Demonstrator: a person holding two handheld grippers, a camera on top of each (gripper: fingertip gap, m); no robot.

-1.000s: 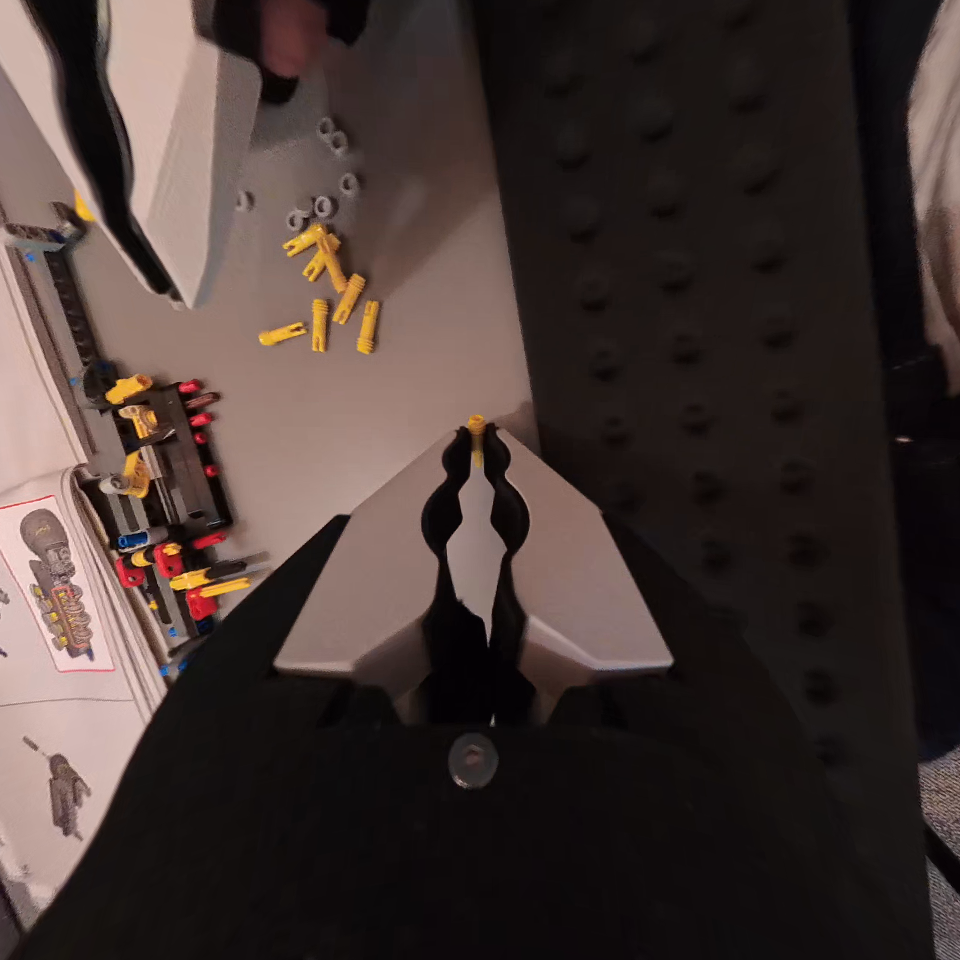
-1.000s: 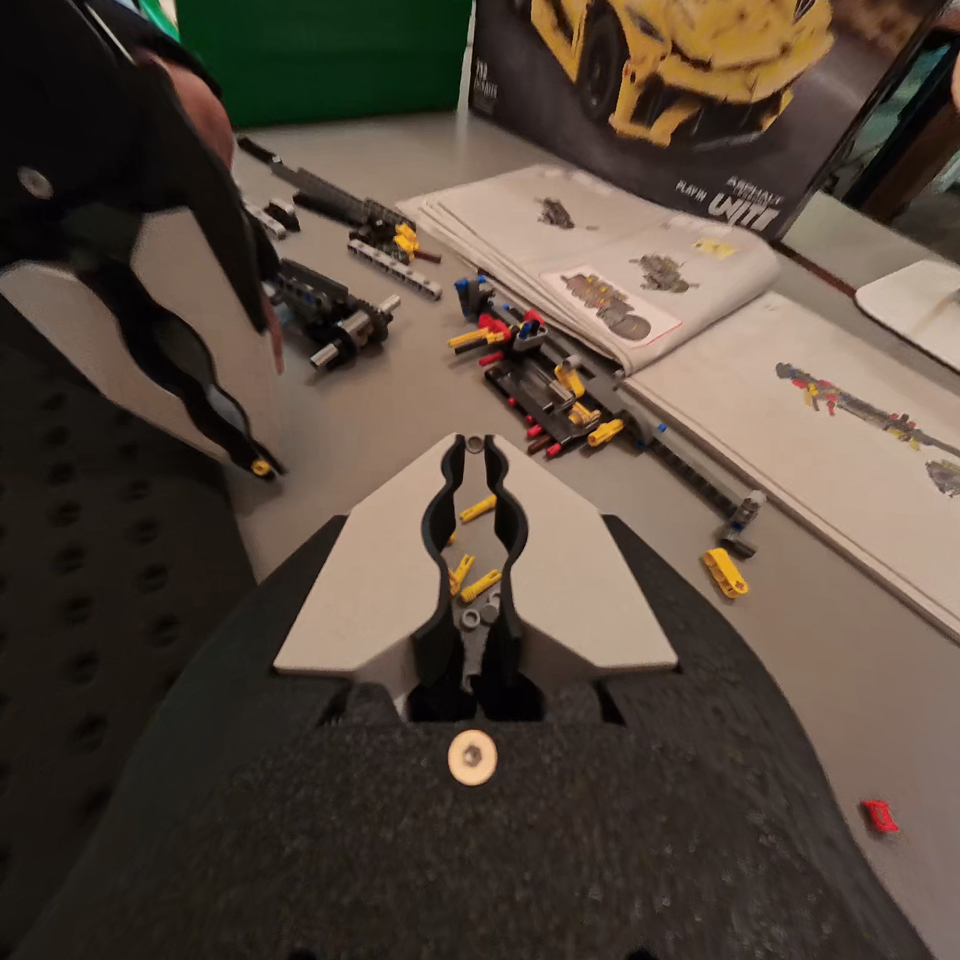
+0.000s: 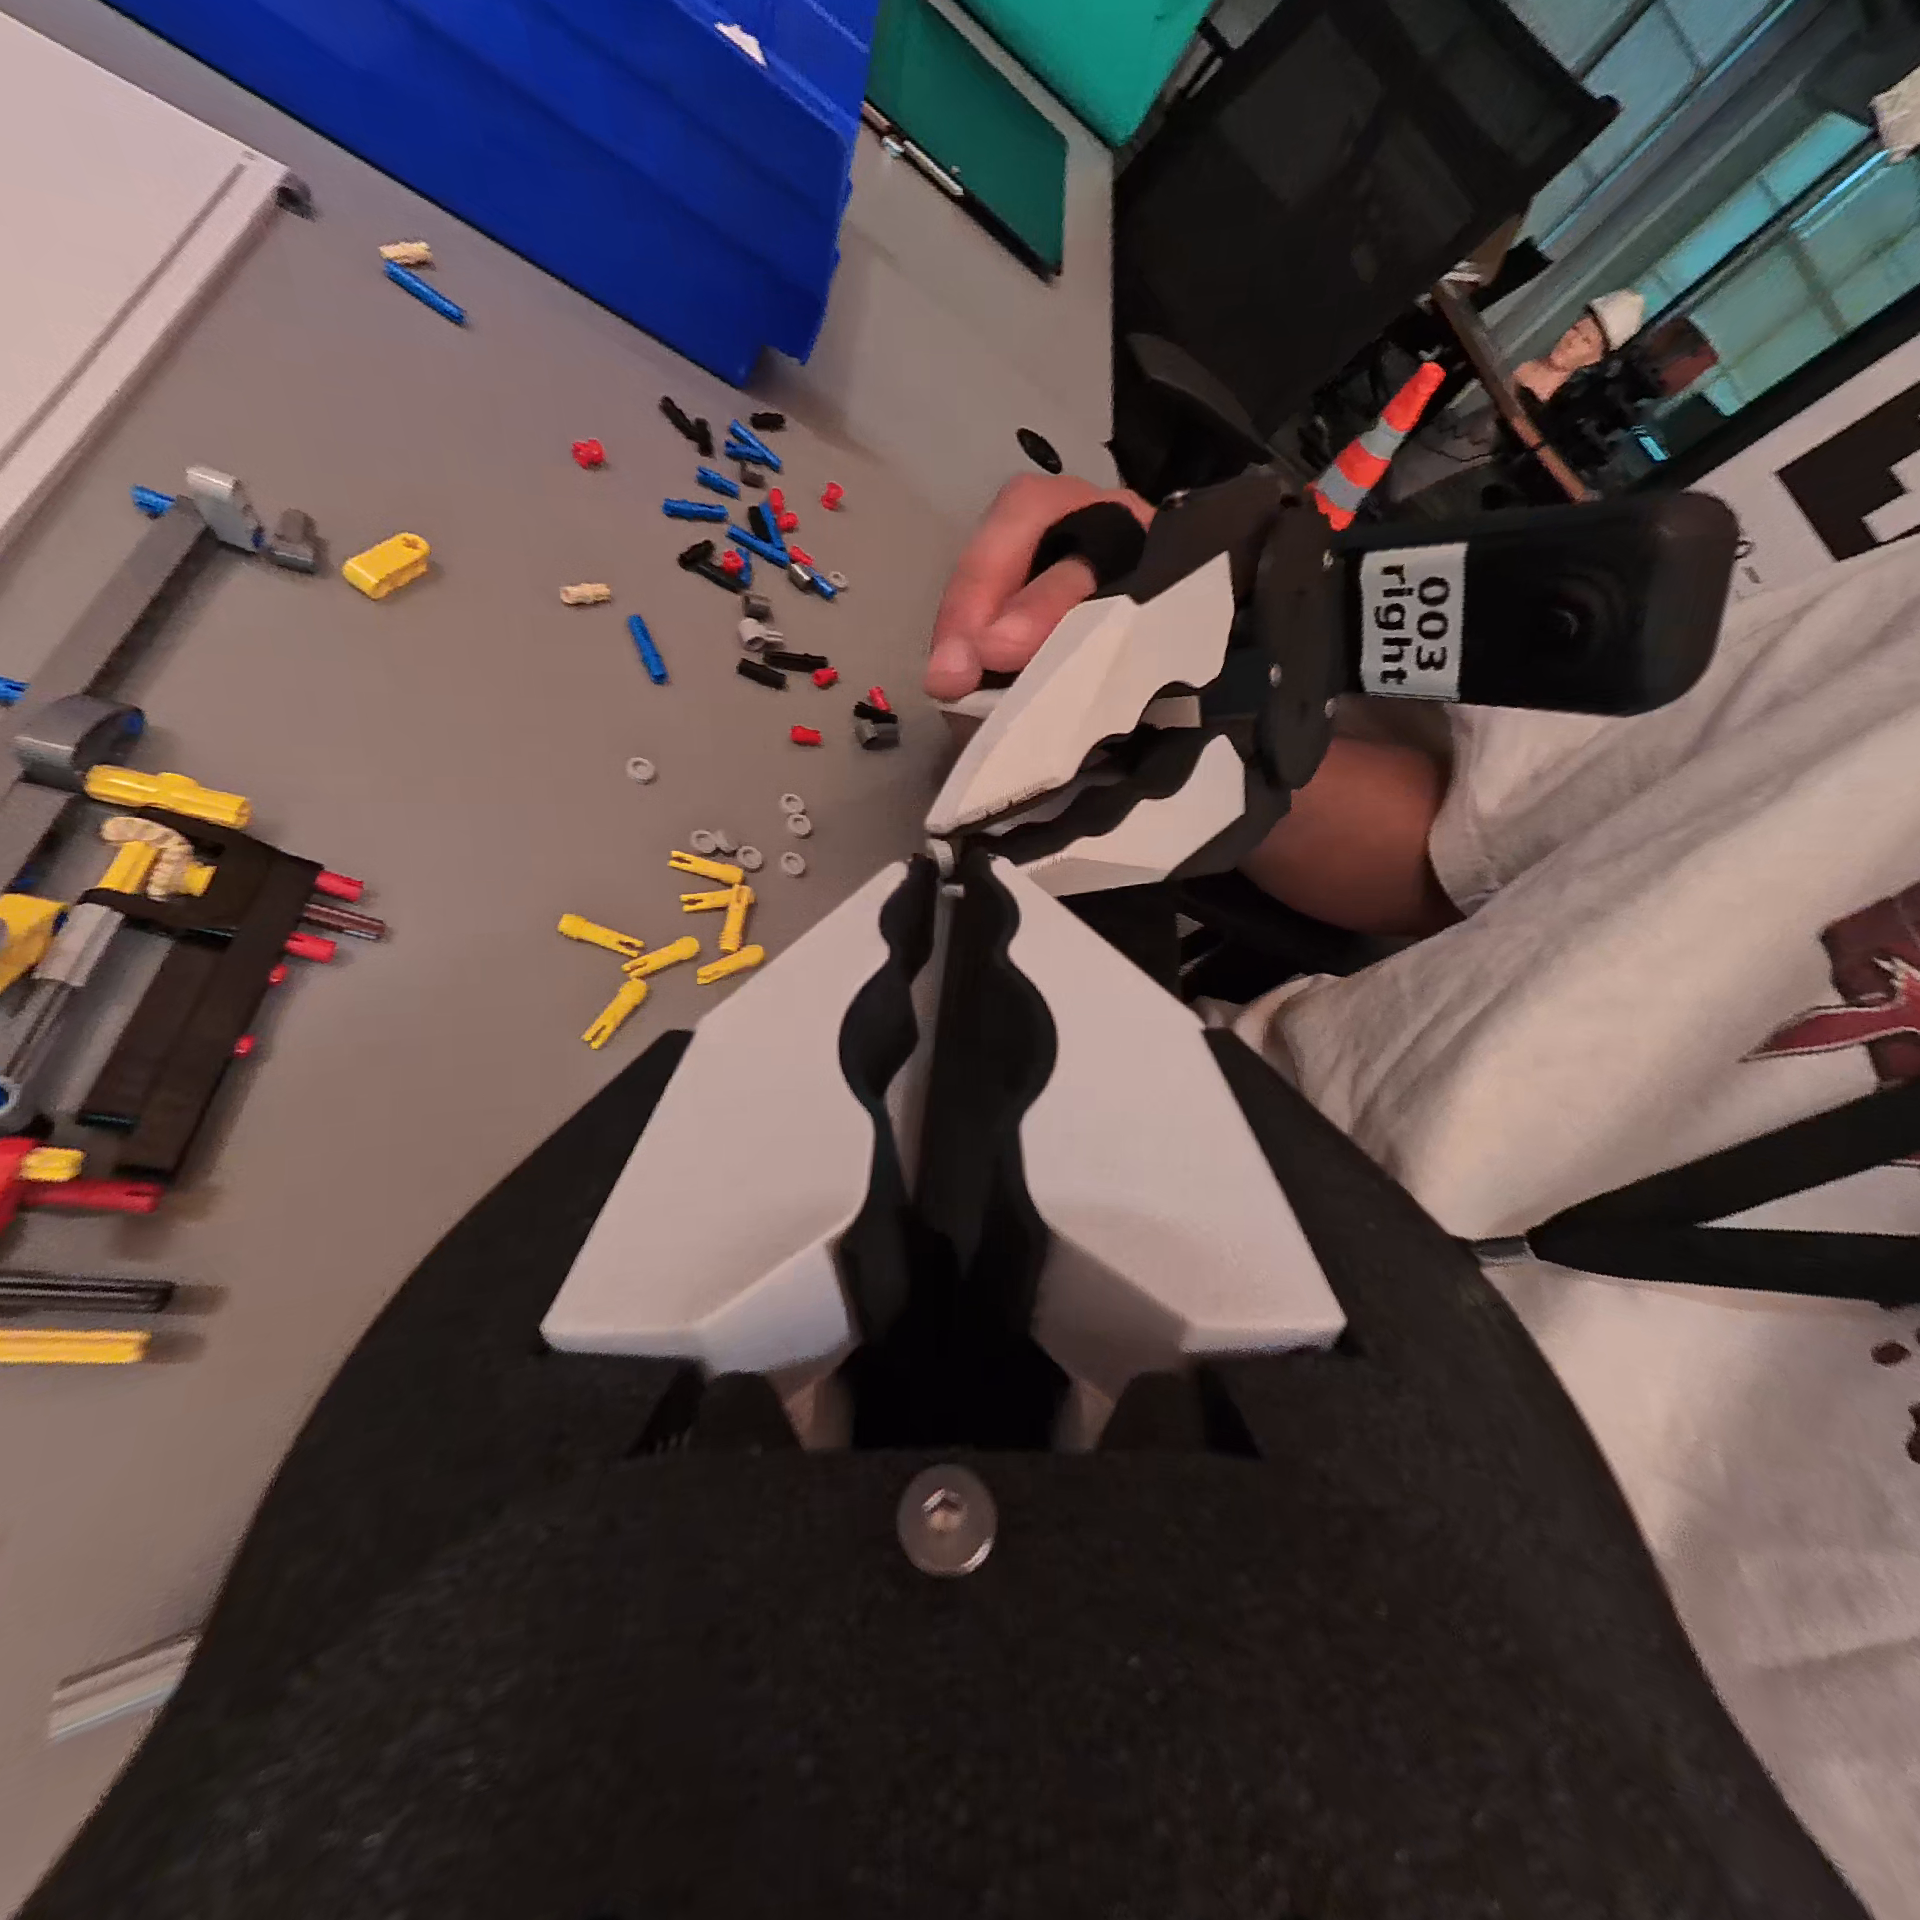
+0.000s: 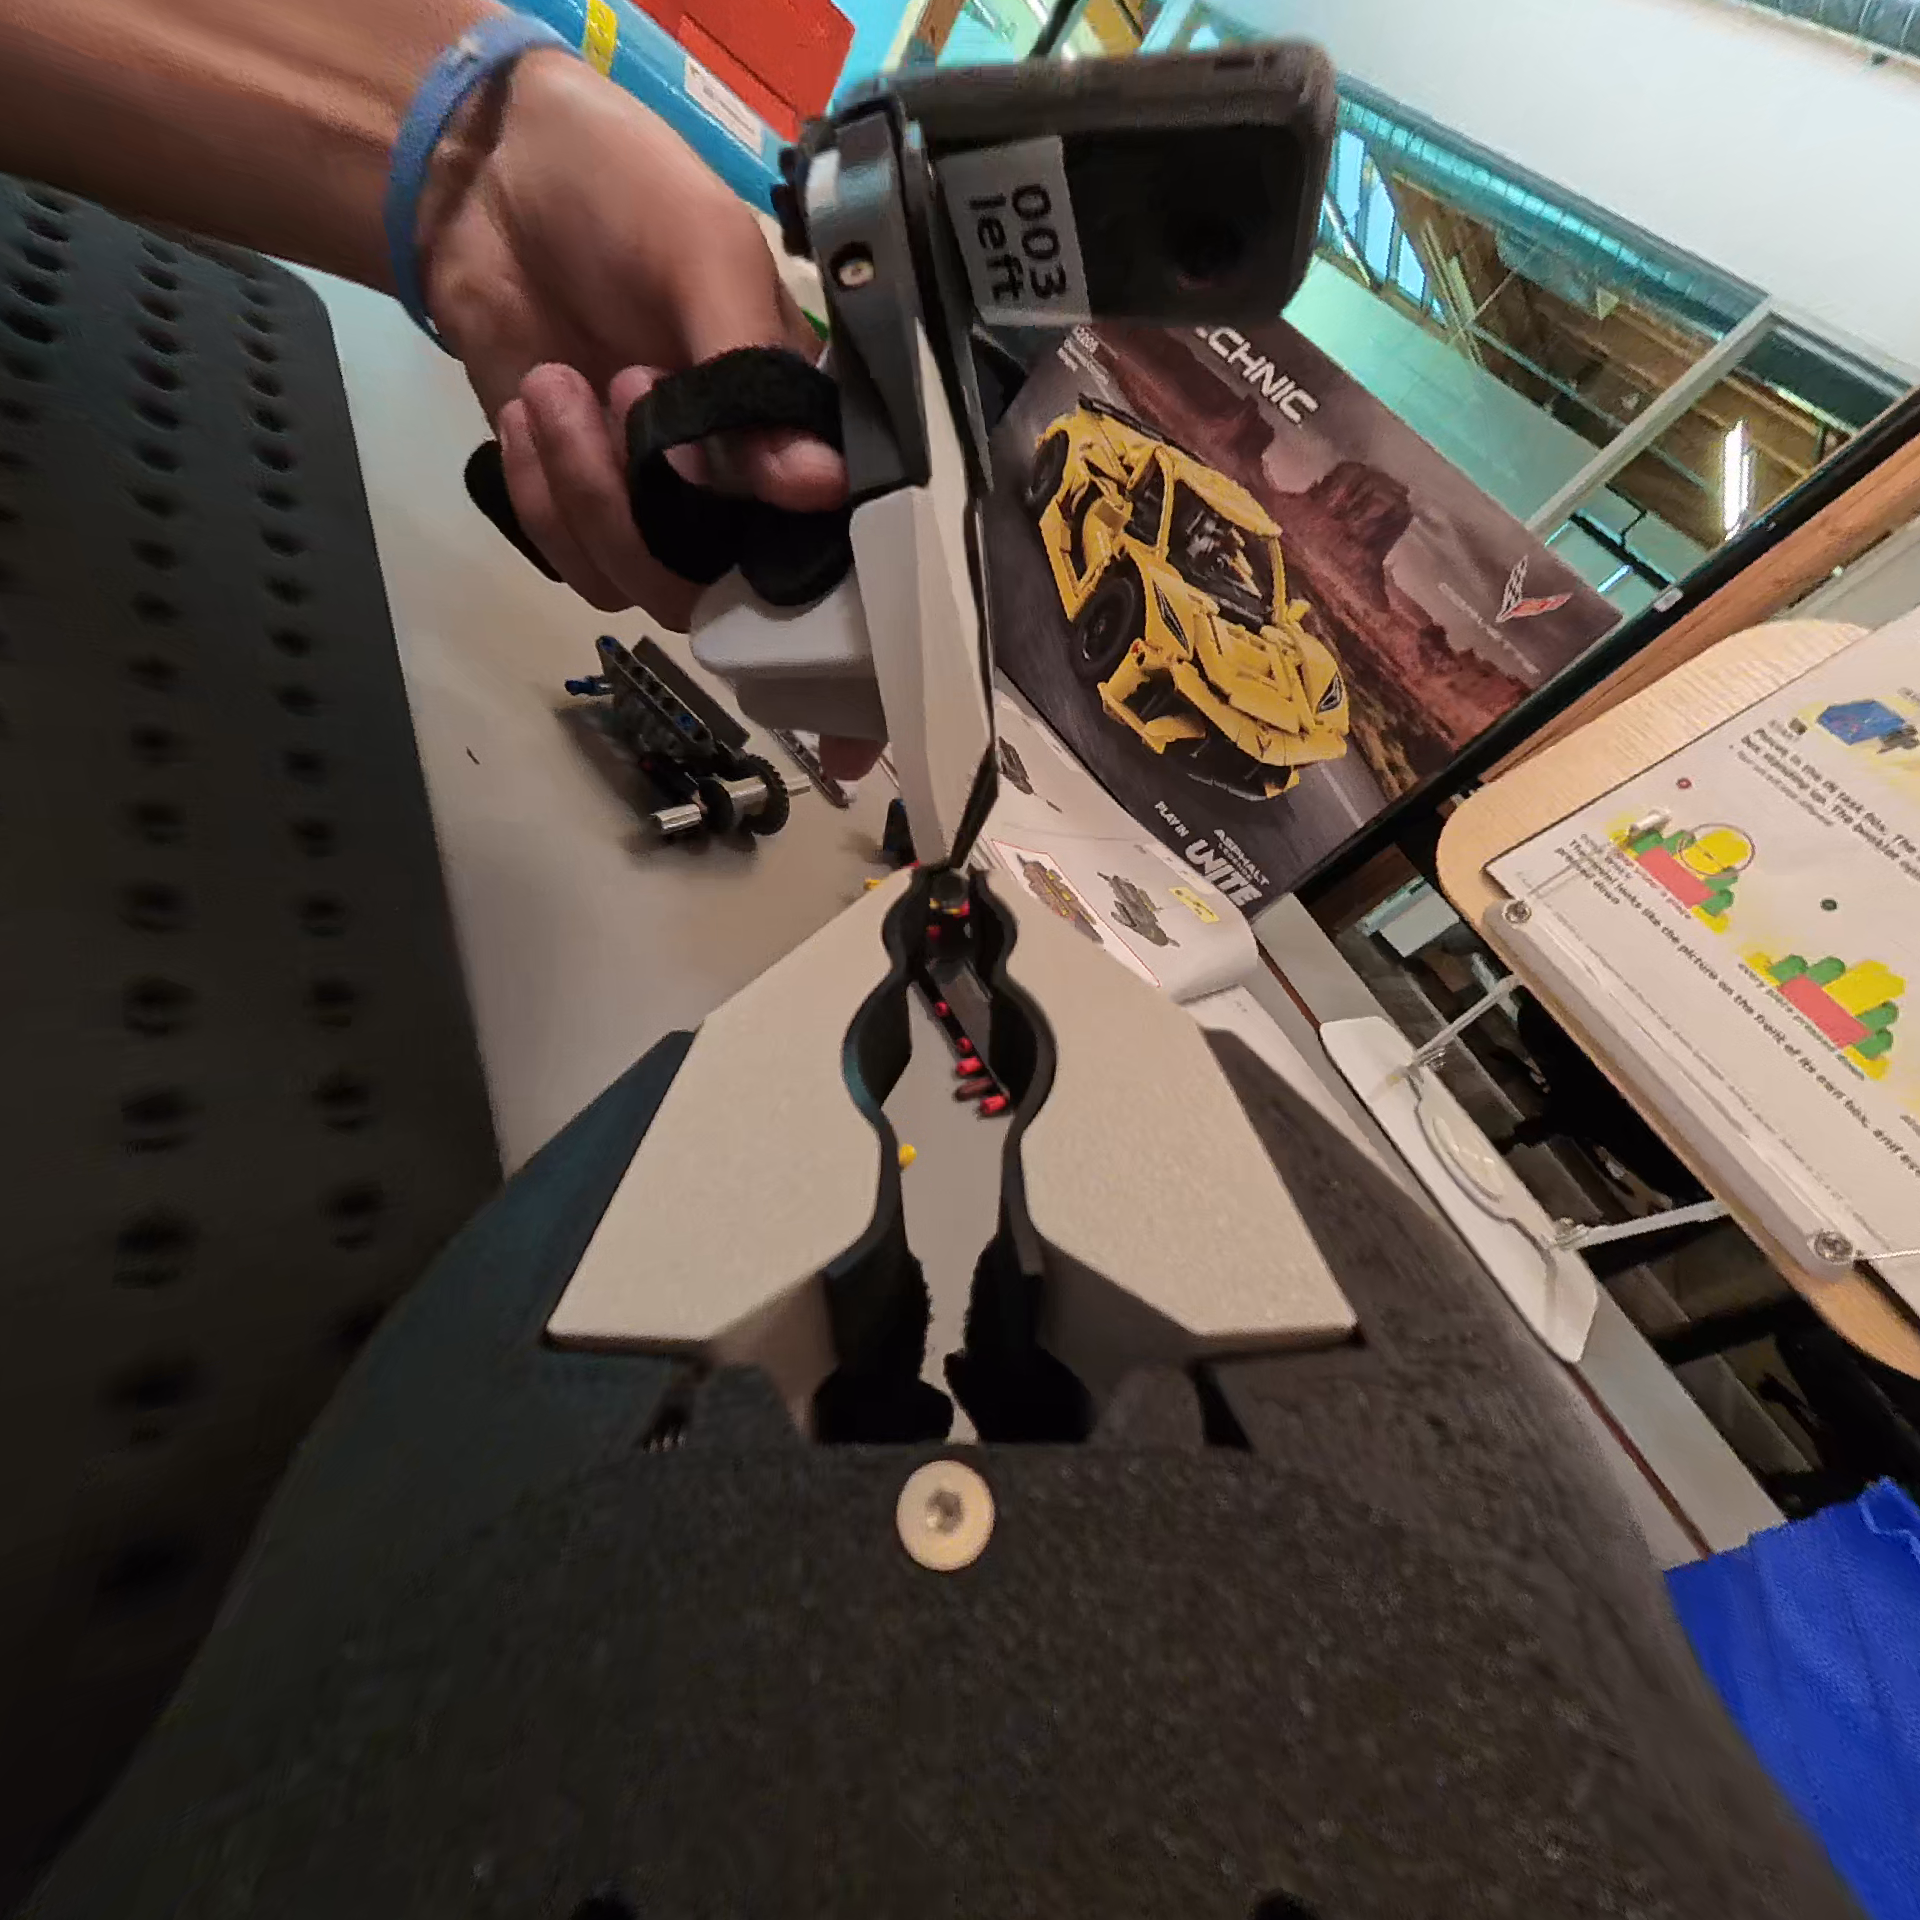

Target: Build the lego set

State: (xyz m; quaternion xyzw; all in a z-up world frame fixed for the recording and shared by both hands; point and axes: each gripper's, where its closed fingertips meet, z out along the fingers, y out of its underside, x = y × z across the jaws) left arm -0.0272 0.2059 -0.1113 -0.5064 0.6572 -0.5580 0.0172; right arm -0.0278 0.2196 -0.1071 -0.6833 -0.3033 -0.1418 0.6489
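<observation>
The left tongs (image 3: 943,868) were pinched nearly closed on a small grey piece (image 3: 941,858) at their tips; whether the yellow pin sat inside it was too small to tell. The right tongs (image 4: 943,896) met them tip to tip, closed down to a narrow slit, and what they gripped was hidden where the two sets of tips crowded together. Both were raised above the grey table (image 3: 499,727).

Below them lay loose yellow pins (image 3: 675,951) and grey bushes (image 3: 758,836), and farther off a scatter of blue, black and red pins (image 3: 753,566). The partly built black frame (image 3: 197,997) with red pins sat at the left edge, cut off and blurred. In the right wrist view, a small geared assembly (image 4: 686,748) stood on the table, beside the lego box (image 4: 1247,623) showing a yellow sports car, with an open instruction booklet (image 4: 1122,914) partly hidden behind the tongs. Each tool carried a white label with printed writing. A hand (image 4: 623,343) with a blue wristband held the left tool.
</observation>
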